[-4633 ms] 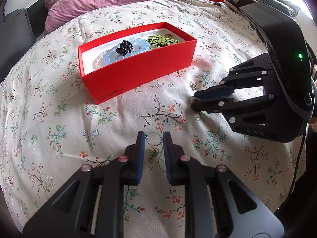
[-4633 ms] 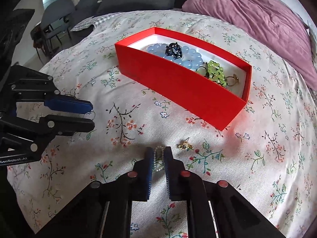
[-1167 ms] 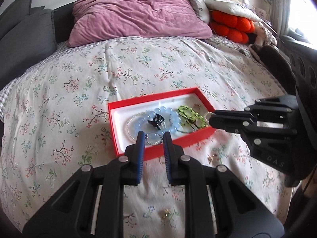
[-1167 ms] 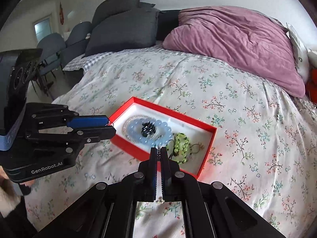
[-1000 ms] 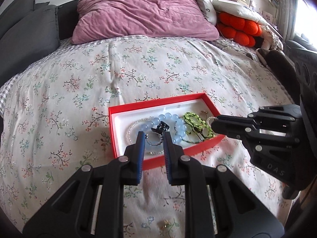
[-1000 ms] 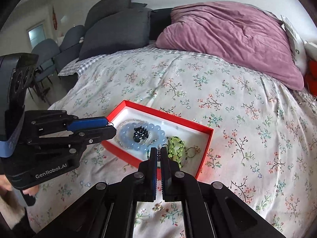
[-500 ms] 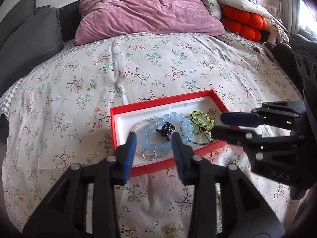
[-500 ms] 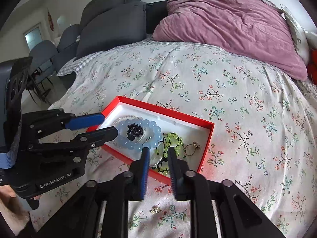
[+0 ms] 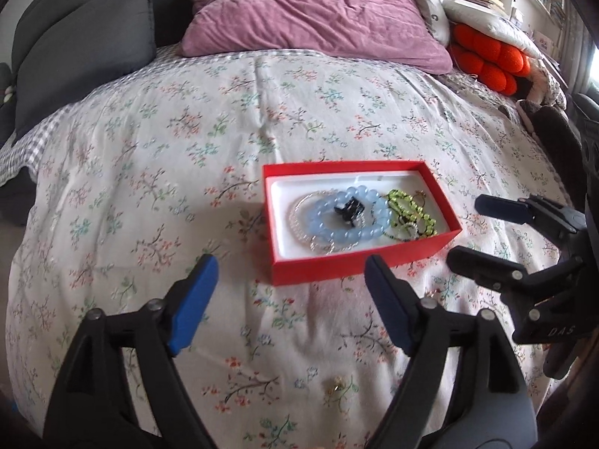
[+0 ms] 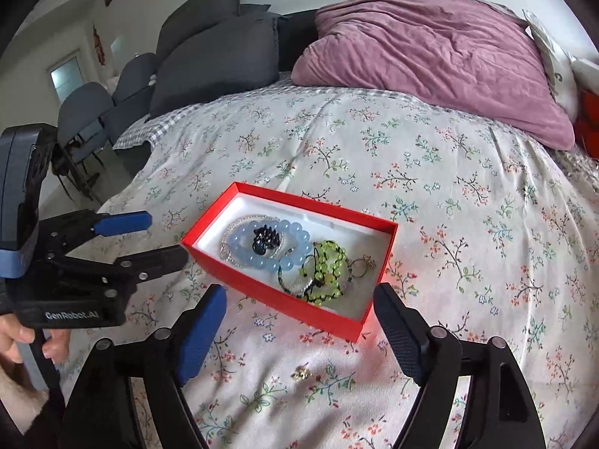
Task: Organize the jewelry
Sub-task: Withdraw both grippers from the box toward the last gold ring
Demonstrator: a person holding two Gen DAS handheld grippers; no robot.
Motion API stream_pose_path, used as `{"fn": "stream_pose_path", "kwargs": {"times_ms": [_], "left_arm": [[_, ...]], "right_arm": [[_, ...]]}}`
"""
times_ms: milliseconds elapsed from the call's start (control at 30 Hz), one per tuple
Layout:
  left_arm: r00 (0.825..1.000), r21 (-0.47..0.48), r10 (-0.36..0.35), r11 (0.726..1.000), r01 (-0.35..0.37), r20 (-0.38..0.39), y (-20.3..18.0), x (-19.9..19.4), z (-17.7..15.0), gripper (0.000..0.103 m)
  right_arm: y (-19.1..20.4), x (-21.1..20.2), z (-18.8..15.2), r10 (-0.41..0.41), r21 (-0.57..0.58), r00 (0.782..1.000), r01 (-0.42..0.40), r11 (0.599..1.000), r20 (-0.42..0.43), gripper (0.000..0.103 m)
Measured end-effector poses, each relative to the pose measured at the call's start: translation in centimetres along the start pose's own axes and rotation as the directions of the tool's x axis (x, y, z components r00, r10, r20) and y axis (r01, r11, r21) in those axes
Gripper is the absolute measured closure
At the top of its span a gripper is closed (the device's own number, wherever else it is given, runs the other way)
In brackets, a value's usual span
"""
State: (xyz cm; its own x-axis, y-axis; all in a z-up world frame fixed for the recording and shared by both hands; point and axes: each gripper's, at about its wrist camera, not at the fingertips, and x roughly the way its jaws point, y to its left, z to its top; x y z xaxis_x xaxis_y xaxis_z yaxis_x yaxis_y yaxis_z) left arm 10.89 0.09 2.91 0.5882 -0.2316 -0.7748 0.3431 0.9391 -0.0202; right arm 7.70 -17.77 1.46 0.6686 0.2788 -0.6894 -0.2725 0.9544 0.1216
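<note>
Above the red box, both my grippers' jaws are opening, nothing between them.
Bracelets lie in the box; one gold earring sits on the quilt just before it. I'd drop my right gripper straight down and pinch lightly.

You have a bed under a floral cover, with a checked sheet showing at its far left edge. A mauve pillow lies at the head, dark grey cushions beside it to your left. To your right sits an orange cushion, touching a white pillow. Grey chairs stand beyond the bed's left side.
</note>
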Motion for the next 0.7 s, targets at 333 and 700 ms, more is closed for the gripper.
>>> {"fn": "stream_pose_path", "kwargs": {"times_ms": [333,700], "left_arm": [[0.992,0.028,0.034,0.999,-0.030,-0.122,0.4,-0.4,-4.8,0.013],[0.978,0.139,0.012,0.990,0.018,-0.210,-2.1,-0.3,-8.9,0.013]], "right_arm": [[1.3,-1.4,-2.6,-0.036,-0.105,0.998,0.031,0.994,-0.046,0.012],[2.2,-1.7,-6.8,-0.014,-0.123,0.989,-0.004,0.992,-0.144,0.012]]}}
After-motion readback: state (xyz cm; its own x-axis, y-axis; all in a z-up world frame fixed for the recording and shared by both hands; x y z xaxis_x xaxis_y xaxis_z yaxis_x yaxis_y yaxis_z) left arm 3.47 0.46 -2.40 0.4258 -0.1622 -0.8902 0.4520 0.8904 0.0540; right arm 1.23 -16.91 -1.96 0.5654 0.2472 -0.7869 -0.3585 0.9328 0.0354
